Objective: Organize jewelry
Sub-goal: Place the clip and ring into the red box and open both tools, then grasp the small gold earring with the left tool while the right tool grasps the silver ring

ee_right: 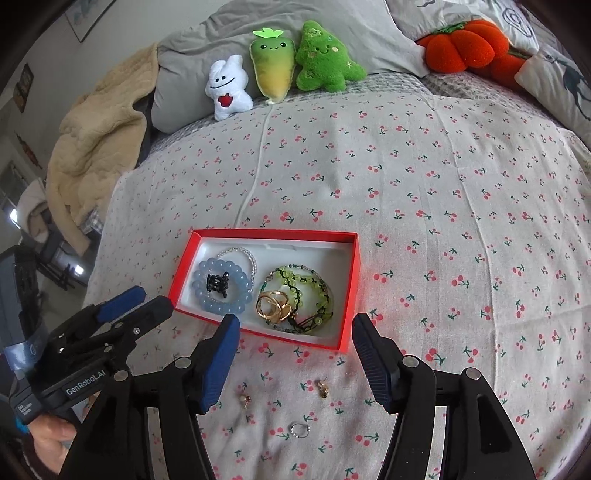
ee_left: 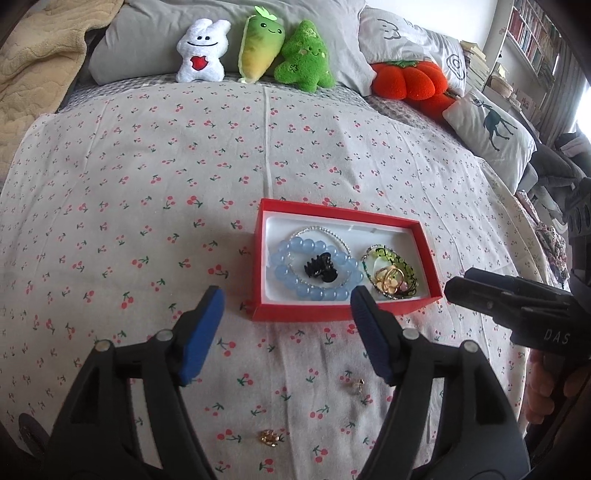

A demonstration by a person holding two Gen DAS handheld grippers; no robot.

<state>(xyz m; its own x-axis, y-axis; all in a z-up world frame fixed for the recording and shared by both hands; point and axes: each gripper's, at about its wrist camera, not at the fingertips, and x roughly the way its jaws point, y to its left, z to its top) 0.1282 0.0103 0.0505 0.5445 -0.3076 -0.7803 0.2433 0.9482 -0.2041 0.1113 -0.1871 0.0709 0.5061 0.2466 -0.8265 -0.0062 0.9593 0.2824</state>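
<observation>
We see a red box [ee_left: 343, 314] with a white lining lying open on the cherry-print bedspread [ee_left: 147, 177]. In its left half a bracelet of pale blue beads [ee_left: 314, 273] rests on a thin silvery beaded strand [ee_left: 321, 230], with a small black hair claw [ee_left: 320, 270] sitting in the middle of the blue ring. In the right half we find green beaded bracelets [ee_right: 314, 291] coiled together, with gold rings [ee_right: 275, 304] lying on top of them.

Outside the box, on the bedspread nearer to us, lie loose pieces: two small gold earrings [ee_right: 323, 387], [ee_right: 245, 400] and a thin silver ring [ee_right: 298, 430].

Our left gripper [ee_left: 288, 306] hovers just in front of the box's near wall, its blue-padded jaws spread apart with nothing between them. Our right gripper [ee_right: 295, 334] hangs over the box's near right corner, likewise released and empty.

At the head of the bed stand a white plush [ee_left: 201, 51], a carrot-shaped plush [ee_left: 260, 46] and a green tree plush [ee_left: 304, 55], all leaning on a grey pillow [ee_left: 155, 33].
</observation>
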